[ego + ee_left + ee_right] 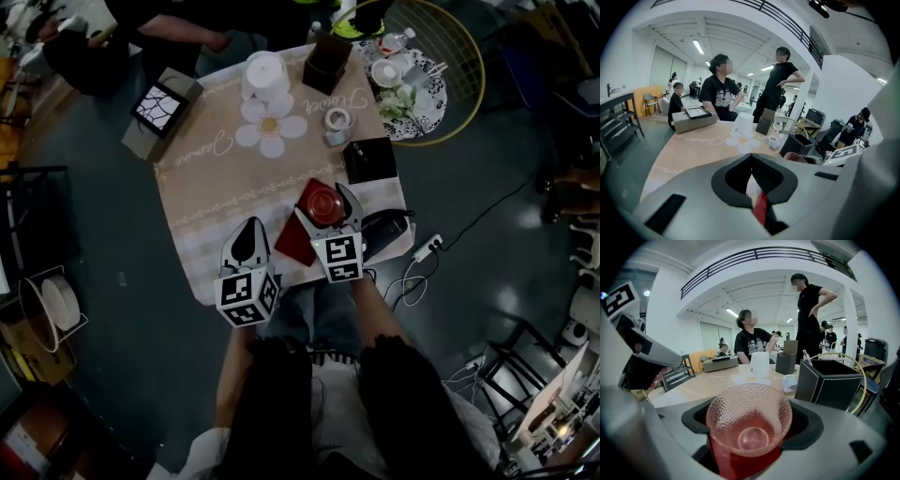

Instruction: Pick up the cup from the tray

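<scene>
A dimpled clear pink cup (322, 202) stands over the red tray (291, 242) near the table's front edge. My right gripper (325, 208) is shut on the cup, one jaw on each side of it. In the right gripper view the cup (749, 418) fills the space between the jaws, with red beneath it. I cannot tell whether it touches the tray. My left gripper (247, 232) hovers over the beige cloth just left of the tray, jaws shut and holding nothing. The left gripper view shows a red sliver of tray (761, 208) below the closed jaws and the cup (794, 158) to the right.
A black box (368, 159) sits just behind the tray, with a tape roll (337, 120), a white cylinder (265, 75) and a dark holder (327, 61) farther back. A grey box (161, 111) lies far left. People stand at the far side. A power strip (427, 248) lies on the floor.
</scene>
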### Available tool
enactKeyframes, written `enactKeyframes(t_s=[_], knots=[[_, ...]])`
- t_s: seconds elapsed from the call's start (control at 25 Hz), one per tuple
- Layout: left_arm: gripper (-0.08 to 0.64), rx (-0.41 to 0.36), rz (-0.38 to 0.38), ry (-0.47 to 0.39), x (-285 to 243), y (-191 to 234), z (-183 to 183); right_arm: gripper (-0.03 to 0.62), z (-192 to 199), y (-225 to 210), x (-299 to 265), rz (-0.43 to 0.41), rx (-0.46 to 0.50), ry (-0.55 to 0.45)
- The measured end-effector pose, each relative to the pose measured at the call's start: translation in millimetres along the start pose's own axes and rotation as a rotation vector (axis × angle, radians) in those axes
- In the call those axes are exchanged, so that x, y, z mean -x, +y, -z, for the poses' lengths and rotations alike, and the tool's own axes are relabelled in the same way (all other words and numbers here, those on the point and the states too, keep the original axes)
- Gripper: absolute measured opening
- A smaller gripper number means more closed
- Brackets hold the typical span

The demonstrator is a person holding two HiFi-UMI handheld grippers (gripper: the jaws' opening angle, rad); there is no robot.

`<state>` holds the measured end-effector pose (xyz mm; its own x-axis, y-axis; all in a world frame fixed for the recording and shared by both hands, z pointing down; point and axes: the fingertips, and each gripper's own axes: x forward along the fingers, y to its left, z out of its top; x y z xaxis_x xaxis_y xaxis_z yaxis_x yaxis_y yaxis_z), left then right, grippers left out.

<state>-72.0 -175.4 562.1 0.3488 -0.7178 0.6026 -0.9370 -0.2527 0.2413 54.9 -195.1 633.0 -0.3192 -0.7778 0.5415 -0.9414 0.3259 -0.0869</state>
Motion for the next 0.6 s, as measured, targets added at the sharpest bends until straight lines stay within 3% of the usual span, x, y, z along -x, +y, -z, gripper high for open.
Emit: enactKeyframes(t_s=[0.24,0.6], knots=[[0.006,0.006,-0.005,0.003,-4,4,1,0.413,-5,7,-2,-0.035,0.009,-0.002],[0.006,0.036,-0.035,-0.026,0,19,-8,0.413,-50,51,-14,-0.144,0.116,-0.056]])
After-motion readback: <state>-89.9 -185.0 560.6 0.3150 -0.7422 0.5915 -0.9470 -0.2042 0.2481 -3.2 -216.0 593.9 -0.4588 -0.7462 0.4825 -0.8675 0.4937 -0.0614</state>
